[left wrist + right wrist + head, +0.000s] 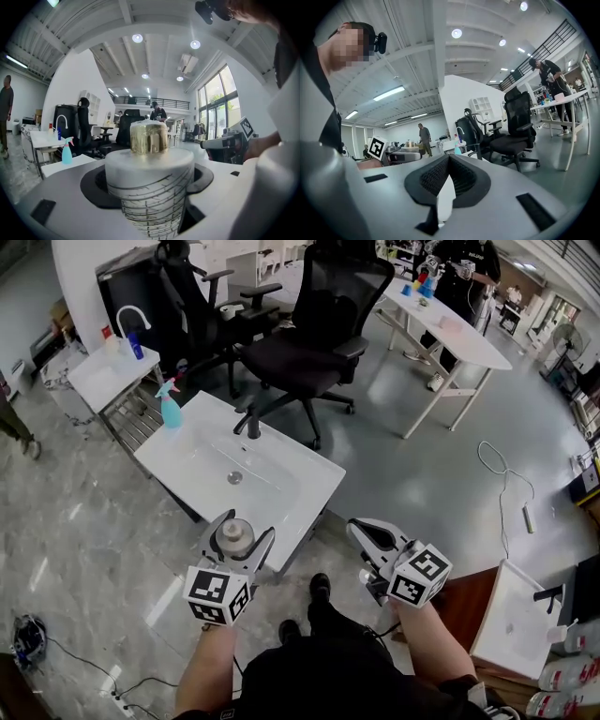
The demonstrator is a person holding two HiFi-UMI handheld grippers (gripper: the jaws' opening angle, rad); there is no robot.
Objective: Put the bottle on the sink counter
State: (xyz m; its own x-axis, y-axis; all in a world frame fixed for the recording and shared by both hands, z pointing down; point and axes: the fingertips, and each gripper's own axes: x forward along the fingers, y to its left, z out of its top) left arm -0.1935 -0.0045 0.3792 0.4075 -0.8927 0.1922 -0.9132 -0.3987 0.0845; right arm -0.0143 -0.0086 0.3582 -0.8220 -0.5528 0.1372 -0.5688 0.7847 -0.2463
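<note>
A pale bottle (pixel 234 539) with a gold cap (pixel 149 137) stands upright between the jaws of my left gripper (pixel 235 547), which is shut on it. The bottle hangs just off the near corner of the white sink counter (pixel 291 486), at about its height. In the left gripper view the bottle's lined body (pixel 149 187) fills the gap between the jaws. My right gripper (pixel 372 538) is held to the right of the counter, over the floor. Its ribbed pads (pixel 461 176) meet with nothing between them.
The counter has a basin, a dark faucet (pixel 249 421) and a blue spray bottle (pixel 170 407) at its far left corner. Black office chairs (pixel 319 343) stand behind it, and a second small sink stand (pixel 112 371) is at the left. A person (pixel 466 277) works at a white table (pixel 459 334) far right.
</note>
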